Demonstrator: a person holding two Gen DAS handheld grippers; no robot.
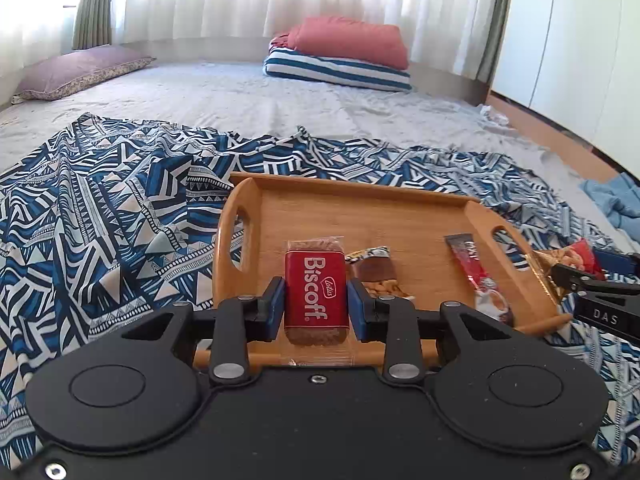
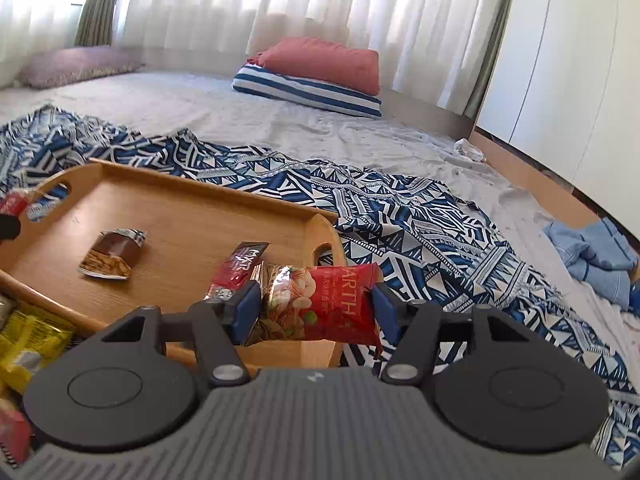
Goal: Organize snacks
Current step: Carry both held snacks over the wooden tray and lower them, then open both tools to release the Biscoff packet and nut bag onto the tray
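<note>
My left gripper (image 1: 315, 302) is shut on a red Lotus Biscoff biscuit pack (image 1: 314, 292), held over the near edge of a wooden tray (image 1: 360, 204). On the tray lie a brown nut bar (image 1: 378, 276) and a red coffee stick sachet (image 1: 478, 276). My right gripper (image 2: 316, 308) is shut on a red nut snack bag (image 2: 324, 304), held over the tray's (image 2: 180, 216) near right corner. The right wrist view also shows the nut bar (image 2: 112, 254) and the sachet (image 2: 236, 270). The right gripper (image 1: 576, 280) and its bag (image 1: 576, 256) show at the right in the left wrist view.
The tray sits on a blue patterned cloth (image 1: 100, 208) spread over a grey bed sheet. Yellow snack packs (image 2: 28, 340) lie left of the tray's near edge. Pillows (image 1: 340, 56) lie at the far end. Blue fabric (image 2: 596, 256) lies at the right.
</note>
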